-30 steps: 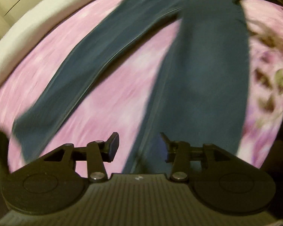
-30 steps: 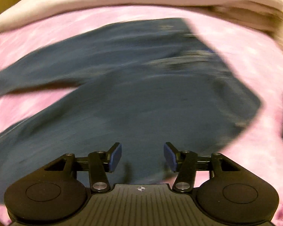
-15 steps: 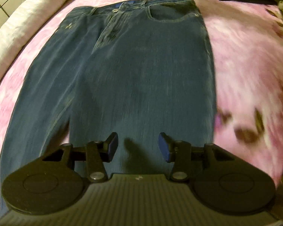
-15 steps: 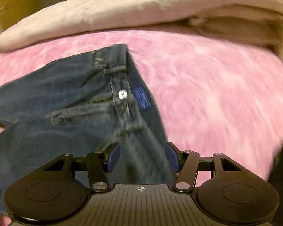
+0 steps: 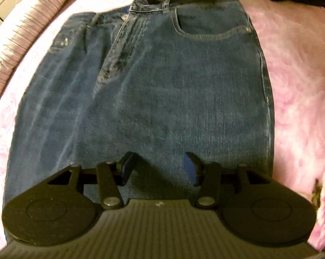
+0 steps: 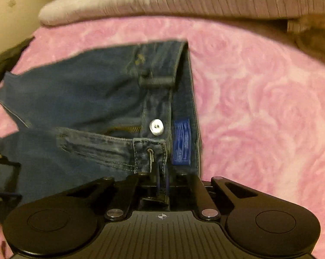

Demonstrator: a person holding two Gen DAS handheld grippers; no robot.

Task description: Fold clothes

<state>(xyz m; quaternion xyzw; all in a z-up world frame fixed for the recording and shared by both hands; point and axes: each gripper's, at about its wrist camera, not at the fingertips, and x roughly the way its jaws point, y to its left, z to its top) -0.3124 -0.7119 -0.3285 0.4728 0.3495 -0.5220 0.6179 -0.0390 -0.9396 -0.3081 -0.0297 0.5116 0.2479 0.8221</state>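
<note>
The right gripper (image 6: 162,185) has closed in, now clamped on the waistband of the jeans (image 6: 86,99); the left gripper (image 5: 158,168) hovers apart over the thigh. Heavy, floppy denim: thick waistband grips best. Jeans lie flat on the pink bed (image 6: 259,108).

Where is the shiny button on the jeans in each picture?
Left wrist view: the button itself does not show; the jeans fill the middle, with the waistband along the top.
Right wrist view: the silver button sits just left of centre, beside the blue label, above the right gripper, which is shut on the waistband.
Shared landmark: the pink blanket under the jeans.
</note>
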